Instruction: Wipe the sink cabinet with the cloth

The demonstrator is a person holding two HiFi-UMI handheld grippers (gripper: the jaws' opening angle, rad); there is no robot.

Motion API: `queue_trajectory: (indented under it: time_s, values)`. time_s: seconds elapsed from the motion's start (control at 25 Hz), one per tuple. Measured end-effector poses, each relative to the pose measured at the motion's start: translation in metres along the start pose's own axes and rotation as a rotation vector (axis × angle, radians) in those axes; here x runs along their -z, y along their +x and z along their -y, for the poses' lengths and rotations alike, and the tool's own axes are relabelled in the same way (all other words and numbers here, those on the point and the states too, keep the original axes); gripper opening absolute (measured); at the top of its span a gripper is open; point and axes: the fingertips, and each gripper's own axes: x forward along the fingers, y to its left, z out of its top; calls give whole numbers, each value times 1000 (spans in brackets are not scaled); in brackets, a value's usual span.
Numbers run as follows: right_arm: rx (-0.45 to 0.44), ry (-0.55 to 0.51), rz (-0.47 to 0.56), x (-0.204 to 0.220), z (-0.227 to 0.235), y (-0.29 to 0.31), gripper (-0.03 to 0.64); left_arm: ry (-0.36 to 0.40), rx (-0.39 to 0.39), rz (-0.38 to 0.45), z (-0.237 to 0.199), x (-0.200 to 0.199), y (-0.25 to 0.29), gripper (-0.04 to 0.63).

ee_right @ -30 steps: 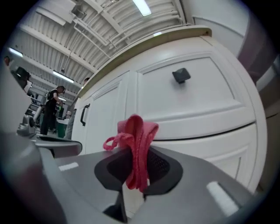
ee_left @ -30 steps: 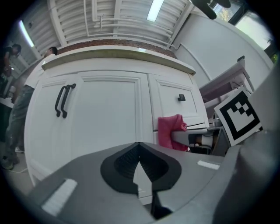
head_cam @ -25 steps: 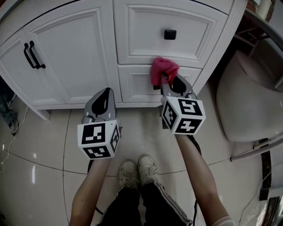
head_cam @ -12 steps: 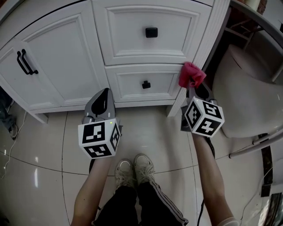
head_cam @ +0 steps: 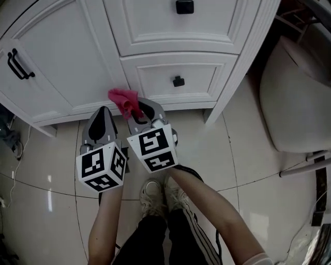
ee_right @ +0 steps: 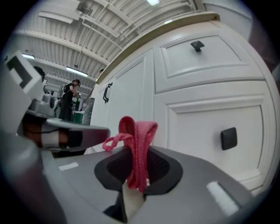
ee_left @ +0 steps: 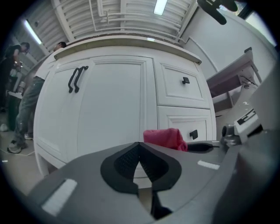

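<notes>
The white sink cabinet (head_cam: 77,62) fills the top of the head view, with a door at the left and two drawers at the right. A pink cloth (head_cam: 124,101) is pinched in my right gripper (head_cam: 138,112), low against the cabinet where the door meets the lower drawer (head_cam: 176,77). In the right gripper view the cloth (ee_right: 136,144) stands up between the shut jaws of that gripper (ee_right: 136,175). My left gripper (head_cam: 102,120) hangs just left of it, shut and holding nothing (ee_left: 139,161). The cloth (ee_left: 165,138) shows to its right.
Black knobs (head_cam: 184,6) mark the drawers and black bar handles (head_cam: 17,66) the door. A pale toilet (head_cam: 292,98) stands at the right. The person's shoes (head_cam: 164,195) are on the glossy tiled floor. People (ee_right: 68,98) stand far off.
My right gripper has swept the cloth from the cabinet's right corner post leftwards and down to the foot of the door. The left gripper has shifted slightly left.
</notes>
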Motion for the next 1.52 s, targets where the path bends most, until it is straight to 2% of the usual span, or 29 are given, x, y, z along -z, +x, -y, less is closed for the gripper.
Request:
queue_trajectory:
  time_s: [0.12,0.32,0.52,0.6,0.76,0.92,1.0,1.08,1.16,1.28,1.4,1.44,1.52]
  values:
    - [94,34,22,0,29,9,58,4,14,-31,1,16,3,5]
    - [235,92,57,2,94,-33,60,-9,46,-27,13,18,9,5]
    - [278,39,40,11,131,-76,57,-16,80,-17,35,17,16,5]
    - [353,67,38,15,159,-94,57,-12,105,-21,49,18,21,5]
    - [540,141,48,20,235,-140,58,54,198,-14,88,15,27,5]
    - [672,179,37,30,283,-184,57,52,227,-3,108,9,34,5]
    - [698,152,20,32,294,-196,57,49,229,10,112,5,33,5]
    - [655,108,32,24,278,-194,57,44,211,19,104,2,32,5]
    - [551,111,70,15,234,-172,57,27,165,28,83,-2,30,5]
    - [327,133,53,25,144,-108,57,1,86,57,47,-8,26,5]
    - [114,53,-16,48,56,-41,57,4,55,68,23,-9,21,5]
    - [76,25,-28,52,39,-22,57,7,53,69,17,-8,21,5]
    - [65,33,-28,56,27,7,57,5,41,72,6,-4,22,5]
